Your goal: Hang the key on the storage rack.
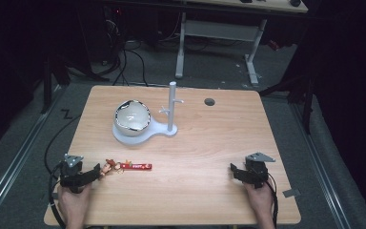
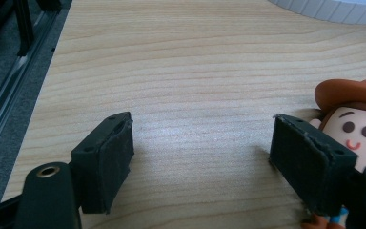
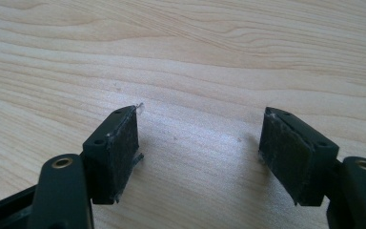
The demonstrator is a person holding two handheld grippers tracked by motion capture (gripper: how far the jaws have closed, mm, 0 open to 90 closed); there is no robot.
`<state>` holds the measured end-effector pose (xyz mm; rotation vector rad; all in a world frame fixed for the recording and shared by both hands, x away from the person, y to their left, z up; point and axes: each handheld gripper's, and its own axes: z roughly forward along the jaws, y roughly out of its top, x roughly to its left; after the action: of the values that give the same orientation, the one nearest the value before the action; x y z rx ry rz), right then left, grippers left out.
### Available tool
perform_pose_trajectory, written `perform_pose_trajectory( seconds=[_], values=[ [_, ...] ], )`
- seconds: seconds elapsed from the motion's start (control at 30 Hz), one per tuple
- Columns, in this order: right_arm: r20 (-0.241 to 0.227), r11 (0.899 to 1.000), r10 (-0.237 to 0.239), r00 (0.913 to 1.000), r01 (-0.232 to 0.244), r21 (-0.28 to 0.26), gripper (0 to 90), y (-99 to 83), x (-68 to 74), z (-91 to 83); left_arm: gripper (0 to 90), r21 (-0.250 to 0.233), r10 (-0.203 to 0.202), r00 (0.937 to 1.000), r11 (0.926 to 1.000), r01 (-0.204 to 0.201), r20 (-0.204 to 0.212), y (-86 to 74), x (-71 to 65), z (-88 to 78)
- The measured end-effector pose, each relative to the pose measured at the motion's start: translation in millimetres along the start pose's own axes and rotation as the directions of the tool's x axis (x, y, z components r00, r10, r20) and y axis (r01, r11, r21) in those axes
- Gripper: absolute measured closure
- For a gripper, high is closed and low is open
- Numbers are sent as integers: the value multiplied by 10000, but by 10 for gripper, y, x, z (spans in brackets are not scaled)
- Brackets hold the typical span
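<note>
The cowboy figure (image 1: 109,167) lies near the surface's (image 1: 195,143) near left edge, with a red strip (image 1: 136,166) at its right end. The left gripper (image 1: 95,171) sits just beside it, jaws released, bare wood between them. The right gripper (image 1: 232,169) rests near right, jaws released and empty. A bowl (image 1: 132,117) sits on a white stand (image 1: 164,126) farther back.

Room: we see it very dark around the table (image 1: 195,143).
Table: we see it lit from above, warm and even.
Bowl (image 1: 132,117): we see a bright shine on its rim.
High view: we find it a bit soft and grainy.
Gripper views: we see bright, clear wood with soft shadows under the jaws.
</note>
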<state>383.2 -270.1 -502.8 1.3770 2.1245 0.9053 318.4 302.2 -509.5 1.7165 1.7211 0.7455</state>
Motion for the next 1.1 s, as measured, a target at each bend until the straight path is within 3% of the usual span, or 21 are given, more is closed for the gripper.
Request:
perform_pose_trajectory(
  seconds=[0.47, 0.77, 1.1],
  values=[
    [-3, 10000, 5, 10000, -5, 4, 298, 1, 0, 0, 215, 6, 4, 10000, 10000, -4, 9, 5, -5, 5],
    [-1, 10000, 16, 10000, -16, 5, 298, 1, 0, 0, 181, 97, 223, 9995, 9997, -225, 237, 14, -10, 15],
    [-3, 10000, 12, 10000, -12, 5, 298, 1, 0, 0, 282, -328, -123, 9982, 9994, 143, 592, -4, 12, -38]
  ],
)
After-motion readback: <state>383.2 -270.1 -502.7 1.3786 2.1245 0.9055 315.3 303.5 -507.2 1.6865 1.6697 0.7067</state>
